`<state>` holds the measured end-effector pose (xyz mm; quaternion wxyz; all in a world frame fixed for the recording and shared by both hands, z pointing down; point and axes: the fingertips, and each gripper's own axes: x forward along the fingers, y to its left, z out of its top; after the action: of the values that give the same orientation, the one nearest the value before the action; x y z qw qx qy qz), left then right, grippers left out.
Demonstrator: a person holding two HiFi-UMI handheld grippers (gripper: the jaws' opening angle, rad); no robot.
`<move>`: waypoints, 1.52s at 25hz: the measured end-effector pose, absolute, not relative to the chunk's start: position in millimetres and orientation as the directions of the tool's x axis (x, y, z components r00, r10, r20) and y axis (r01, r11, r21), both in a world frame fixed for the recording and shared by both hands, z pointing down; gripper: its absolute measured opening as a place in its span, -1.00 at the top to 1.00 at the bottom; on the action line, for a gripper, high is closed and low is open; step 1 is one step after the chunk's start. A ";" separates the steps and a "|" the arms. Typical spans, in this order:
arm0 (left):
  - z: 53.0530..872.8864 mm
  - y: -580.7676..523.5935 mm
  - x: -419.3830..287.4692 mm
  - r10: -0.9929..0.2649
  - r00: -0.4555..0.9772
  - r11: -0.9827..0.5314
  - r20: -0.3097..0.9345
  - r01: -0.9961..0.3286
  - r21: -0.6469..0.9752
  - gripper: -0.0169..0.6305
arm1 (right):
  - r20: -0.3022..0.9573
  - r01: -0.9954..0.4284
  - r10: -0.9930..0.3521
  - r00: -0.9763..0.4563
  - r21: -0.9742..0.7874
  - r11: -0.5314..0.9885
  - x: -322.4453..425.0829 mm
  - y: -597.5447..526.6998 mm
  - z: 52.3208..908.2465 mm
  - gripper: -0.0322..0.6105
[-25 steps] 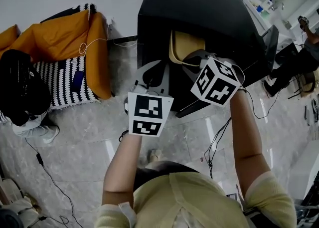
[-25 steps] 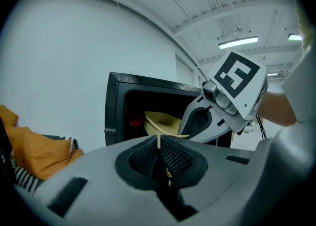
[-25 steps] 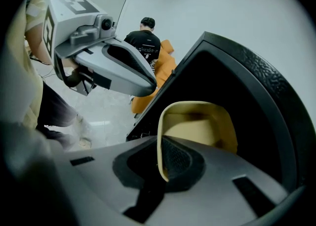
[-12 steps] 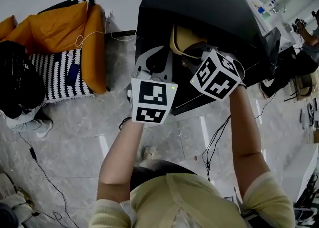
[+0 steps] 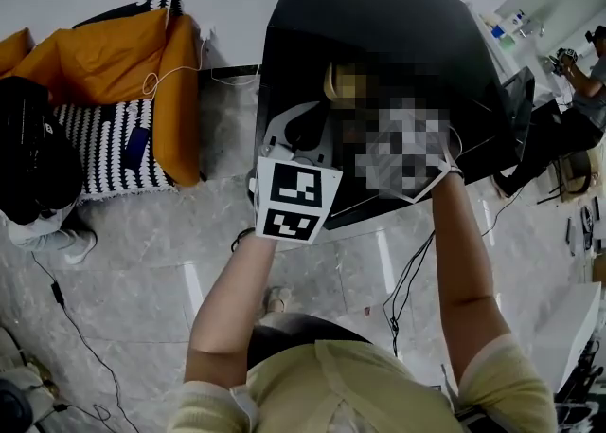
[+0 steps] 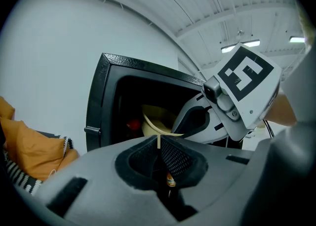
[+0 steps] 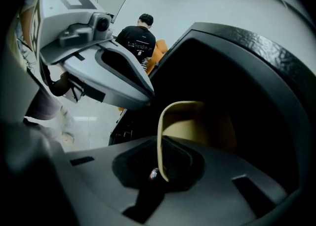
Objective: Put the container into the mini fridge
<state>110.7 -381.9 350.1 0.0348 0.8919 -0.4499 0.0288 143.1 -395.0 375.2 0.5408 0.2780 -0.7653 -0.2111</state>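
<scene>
Container [image 7: 197, 121] farther in, between both tongs [image 6: 159, 142] [image 7: 159, 163]

No words, nos. or brands legible anywhere. Only sign-like marks are black-and-white square marker codes, not text. They're on the left cube [image 5: 289, 200], 2 faces showing in head view, and on the right cube [image 6: 245, 79], 1 face in left gripper view. Far left in right gripper view, a person's black shirt [image 7: 137, 44] has small pale print on the back, too small to read.
</scene>
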 end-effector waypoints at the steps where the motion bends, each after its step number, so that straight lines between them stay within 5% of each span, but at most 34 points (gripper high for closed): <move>1: 351.0 -383.7 110.8 -0.800 0.594 -0.593 0.084 -0.804 0.039 0.84 | 0.710 -0.197 -0.655 -0.260 0.625 0.755 142.9 -396.7 376.2 0.79; 38: 348.7 -384.0 98.5 -0.814 0.577 -0.575 0.065 -0.816 0.055 0.84 | 0.386 -0.435 -0.888 -0.250 0.775 0.459 149.1 -425.6 350.2 0.58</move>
<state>98.5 -384.0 348.7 0.0393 0.8872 -0.4594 0.0162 149.1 -425.6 350.2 0.4206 0.4448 -0.7434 -0.2694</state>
